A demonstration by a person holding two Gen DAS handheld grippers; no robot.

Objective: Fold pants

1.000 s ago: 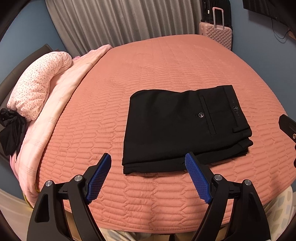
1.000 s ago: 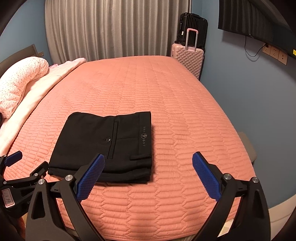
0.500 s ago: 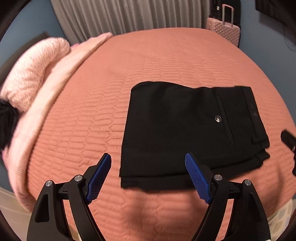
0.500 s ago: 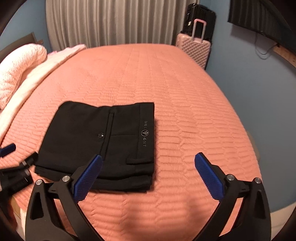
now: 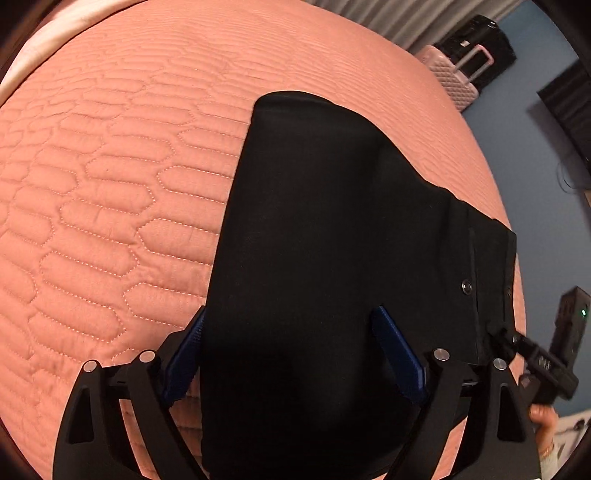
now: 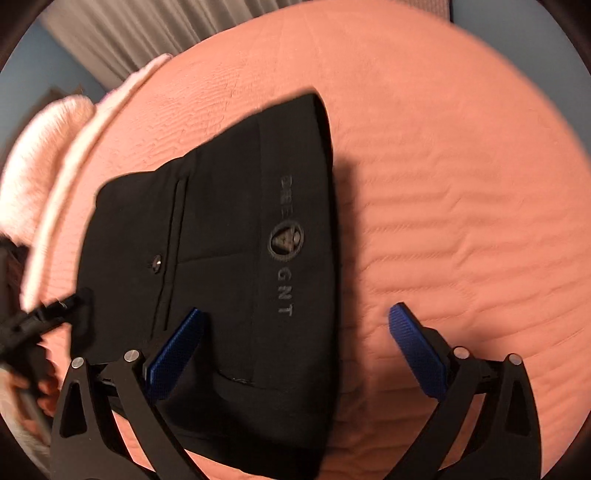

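The folded black pants (image 5: 325, 240) lie on the salmon quilted bed (image 5: 110, 184). My left gripper (image 5: 291, 354) is open, low over the pants' near left edge, with the cloth filling the gap between its blue pads. In the right wrist view the pants (image 6: 229, 240) show the waistband with a grey logo and a back pocket button. My right gripper (image 6: 295, 347) is open over the waistband corner, its left pad (image 6: 173, 354) above the cloth, its right pad above bare quilt. The other gripper (image 6: 55, 310) shows at the pants' left edge.
A pink suitcase (image 5: 454, 77) and a black one stand at the far side by the blue wall. Pink pillows and a folded blanket (image 6: 55, 147) lie along the bed's left side. Grey curtains (image 6: 129, 33) hang behind.
Both grippers have dropped down and forward onto the pants' near edge, left at the folded end, right at the waistband corner. Both stay open. The pants have not moved.
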